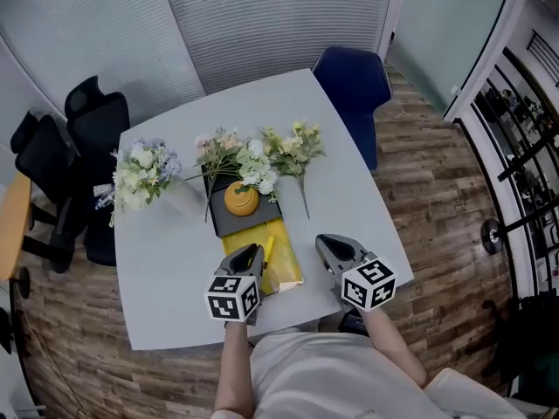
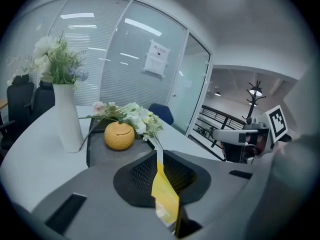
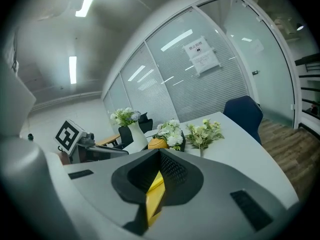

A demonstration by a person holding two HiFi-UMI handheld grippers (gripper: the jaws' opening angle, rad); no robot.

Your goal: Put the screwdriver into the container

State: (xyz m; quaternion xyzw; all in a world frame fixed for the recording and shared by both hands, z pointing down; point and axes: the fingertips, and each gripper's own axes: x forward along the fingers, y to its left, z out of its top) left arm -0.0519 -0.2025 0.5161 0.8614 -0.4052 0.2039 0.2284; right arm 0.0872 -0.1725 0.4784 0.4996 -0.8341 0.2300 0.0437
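Note:
A yellow-handled screwdriver (image 1: 267, 250) lies over a flat yellow pad (image 1: 286, 273) near the table's front edge. My left gripper (image 1: 249, 253) is right against it. In the left gripper view the yellow handle (image 2: 164, 194) fills the narrow gap between the jaws of that gripper (image 2: 159, 154), which press on it. Just beyond stands an orange round jar (image 1: 241, 199) (image 2: 119, 135) on a dark tray (image 1: 262, 218). My right gripper (image 1: 332, 244) (image 3: 160, 153) hovers to the right of the pad, pointed at the jar (image 3: 157, 143), its tips together. A yellow strip shows low behind its tips; what it is I cannot tell.
A white vase with flowers (image 1: 140, 175) (image 2: 66, 116) stands at the table's left. Loose flower stems (image 1: 262, 157) lie across the tray's far side. A blue chair (image 1: 354, 81) sits at the far corner, black chairs (image 1: 74, 147) at the left.

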